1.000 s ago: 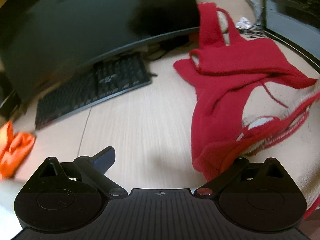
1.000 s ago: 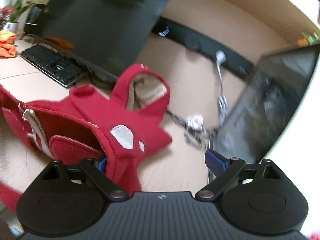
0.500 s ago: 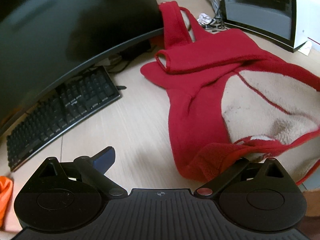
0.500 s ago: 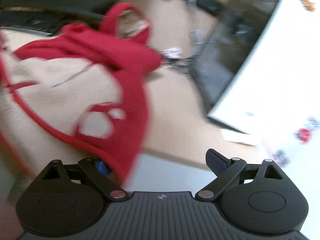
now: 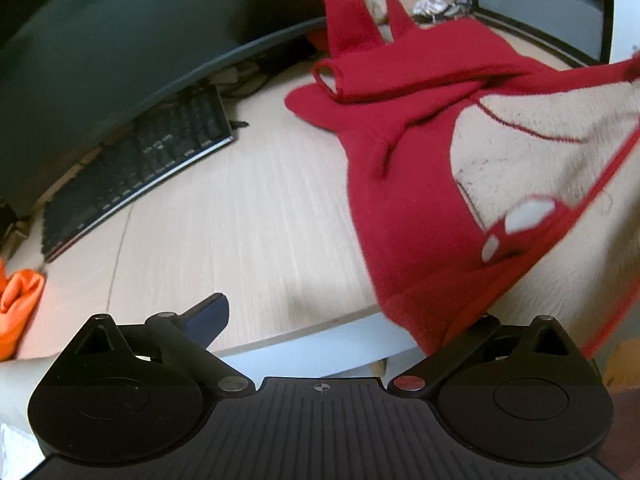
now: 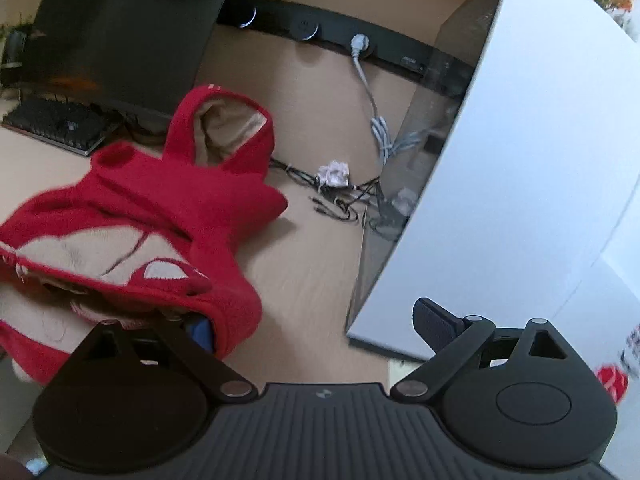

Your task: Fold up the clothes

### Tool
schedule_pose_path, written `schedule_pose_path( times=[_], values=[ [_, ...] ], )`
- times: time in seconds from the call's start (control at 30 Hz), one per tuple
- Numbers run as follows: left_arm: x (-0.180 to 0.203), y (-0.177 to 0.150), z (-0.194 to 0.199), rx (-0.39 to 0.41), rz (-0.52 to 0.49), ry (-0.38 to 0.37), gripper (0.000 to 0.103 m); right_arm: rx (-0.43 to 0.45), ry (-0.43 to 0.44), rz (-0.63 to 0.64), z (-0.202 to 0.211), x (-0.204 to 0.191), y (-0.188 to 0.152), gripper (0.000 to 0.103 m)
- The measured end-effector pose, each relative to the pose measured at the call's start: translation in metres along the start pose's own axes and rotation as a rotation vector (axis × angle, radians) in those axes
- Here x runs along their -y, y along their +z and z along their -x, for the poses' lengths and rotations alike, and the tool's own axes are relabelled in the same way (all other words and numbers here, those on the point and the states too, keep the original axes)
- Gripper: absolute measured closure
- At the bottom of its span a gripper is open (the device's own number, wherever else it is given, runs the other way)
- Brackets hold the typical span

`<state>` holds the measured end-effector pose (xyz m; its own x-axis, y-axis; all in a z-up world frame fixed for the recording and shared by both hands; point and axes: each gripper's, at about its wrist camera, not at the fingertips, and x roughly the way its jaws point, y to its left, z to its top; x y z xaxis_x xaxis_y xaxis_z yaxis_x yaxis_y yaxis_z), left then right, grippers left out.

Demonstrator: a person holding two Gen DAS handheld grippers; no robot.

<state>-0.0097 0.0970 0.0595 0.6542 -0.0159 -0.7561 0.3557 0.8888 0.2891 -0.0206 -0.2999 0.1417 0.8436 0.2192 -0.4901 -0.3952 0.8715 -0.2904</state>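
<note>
One red garment (image 5: pixel 408 216), one keyboard (image 5: pixel 136 172), two monitors (image 5: pixel 120 48), perhaps one orange cloth (image 5: pixel 18 304)

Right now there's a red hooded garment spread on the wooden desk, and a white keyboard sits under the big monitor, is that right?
Not quite. The keyboard is black, not white, as the left wrist view shows. The rest holds: the red hooded garment lies on the wooden desk, and the keyboard sits under the big monitor.
</note>
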Motion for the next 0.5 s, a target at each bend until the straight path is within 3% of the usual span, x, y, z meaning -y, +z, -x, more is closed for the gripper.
schedule_pose_path(
  times=[0.2, 0.33, 0.5],
  values=[
    [-0.026, -0.014, 0.018, 0.056, -0.072, -0.014, 0.000, -0.005, 0.004, -0.037, 0.030, -0.017, -0.012, 0.008],
    [-0.051, -0.031, 0.037, 0.048, -0.120, -0.094, 0.000, -0.088, 0.039, -0.077, 0.062, -0.043, -0.034, 0.008],
    [-0.069, -0.043, 0.046, 0.039, -0.185, -0.228, 0.000, -0.117, 0.059, -0.100, 0.101, -0.061, -0.050, 0.008]
  ],
)
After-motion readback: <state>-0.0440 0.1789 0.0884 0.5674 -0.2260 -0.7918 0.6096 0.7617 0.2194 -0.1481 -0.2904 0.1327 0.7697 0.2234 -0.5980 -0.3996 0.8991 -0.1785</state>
